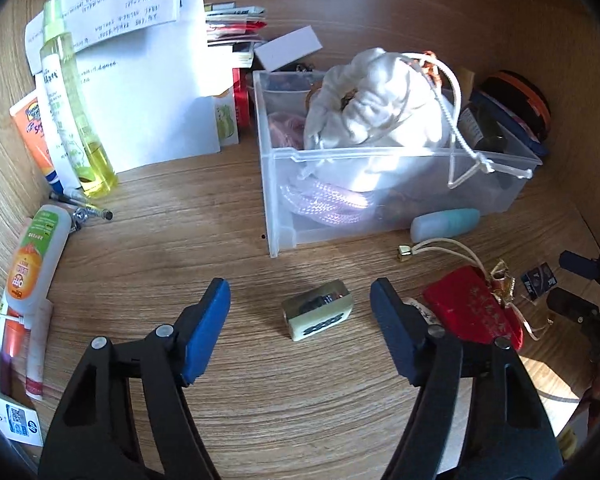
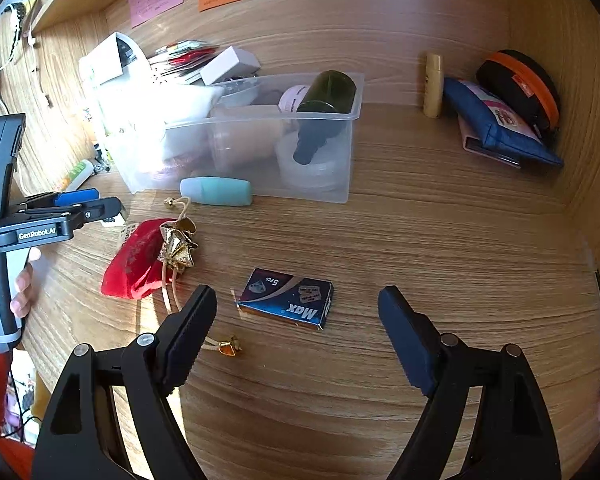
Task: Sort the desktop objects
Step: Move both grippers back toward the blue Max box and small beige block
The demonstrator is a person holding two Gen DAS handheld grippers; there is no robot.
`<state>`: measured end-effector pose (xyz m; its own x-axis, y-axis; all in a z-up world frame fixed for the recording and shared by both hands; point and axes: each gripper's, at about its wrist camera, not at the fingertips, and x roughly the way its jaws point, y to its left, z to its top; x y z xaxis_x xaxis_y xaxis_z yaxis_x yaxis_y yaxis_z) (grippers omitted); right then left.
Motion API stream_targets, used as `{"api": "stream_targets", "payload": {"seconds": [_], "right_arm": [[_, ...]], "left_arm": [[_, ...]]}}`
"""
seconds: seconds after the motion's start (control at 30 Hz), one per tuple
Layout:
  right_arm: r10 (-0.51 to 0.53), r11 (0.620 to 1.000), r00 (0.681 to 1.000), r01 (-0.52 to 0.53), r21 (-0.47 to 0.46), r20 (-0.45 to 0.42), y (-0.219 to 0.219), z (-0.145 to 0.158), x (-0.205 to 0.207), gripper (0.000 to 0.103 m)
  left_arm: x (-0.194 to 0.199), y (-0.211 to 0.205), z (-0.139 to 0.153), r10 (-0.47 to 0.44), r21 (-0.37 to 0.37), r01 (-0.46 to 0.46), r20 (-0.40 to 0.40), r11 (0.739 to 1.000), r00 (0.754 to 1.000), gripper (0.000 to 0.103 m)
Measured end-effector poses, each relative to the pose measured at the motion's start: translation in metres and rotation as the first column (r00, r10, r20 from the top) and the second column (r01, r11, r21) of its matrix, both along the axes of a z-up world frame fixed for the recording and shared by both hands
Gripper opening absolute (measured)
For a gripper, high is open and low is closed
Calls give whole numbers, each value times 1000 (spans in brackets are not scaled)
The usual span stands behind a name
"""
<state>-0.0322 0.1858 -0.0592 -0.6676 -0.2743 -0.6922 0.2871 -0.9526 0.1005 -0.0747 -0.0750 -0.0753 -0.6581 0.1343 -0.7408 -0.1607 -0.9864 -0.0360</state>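
The left gripper (image 1: pixel 300 308) is wide open around a small hard block (image 1: pixel 318 315) on the desk (image 1: pixel 260 400). It looks light and smooth, so its flat sides are best to pinch. The right gripper (image 2: pixel 296 316) gapes too, with a little blue box (image 2: pixel 286 303) at 12 o'clock.

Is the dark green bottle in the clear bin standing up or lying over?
Tipped. The dark green bottle leans in the clear bin, base up near the rim, neck pointing down.
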Motion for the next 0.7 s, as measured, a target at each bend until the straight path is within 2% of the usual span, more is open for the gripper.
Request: {"api": "stream_targets", "payload": {"seconds": [0.03, 0.1, 0.33, 0.4, 0.57, 0.7], "right_arm": [[-3, 1000, 1000, 3, -2, 2, -1, 0, -1, 77], [5, 1000, 1000, -6, 2, 15, -5, -2, -3, 67], [43, 998, 999, -43, 40, 19, -12, -5, -2, 57], [49, 998, 999, -50, 44, 13, -13, -5, -2, 48], [57, 997, 998, -57, 51, 4, -15, -5, 0, 47], [49, 998, 999, -49, 32, -5, -12, -4, 0, 47]], "left_arm": [[-1, 0, -1, 3, 0, -3, 7, 1000, 1000, 71], [-4, 1, -3, 3, -6, -3, 22, 1000, 1000, 67], [-8, 6, -8, -16, -19, 17, 56, 1000, 998, 57], [-9, 6, -9, -15, -19, 17, 67, 1000, 998, 48], [-9, 2, -8, 3, 3, -3, 63, 1000, 998, 37], [-8, -2, -6, 8, 30, -9, 58, 1000, 998, 37]]}}
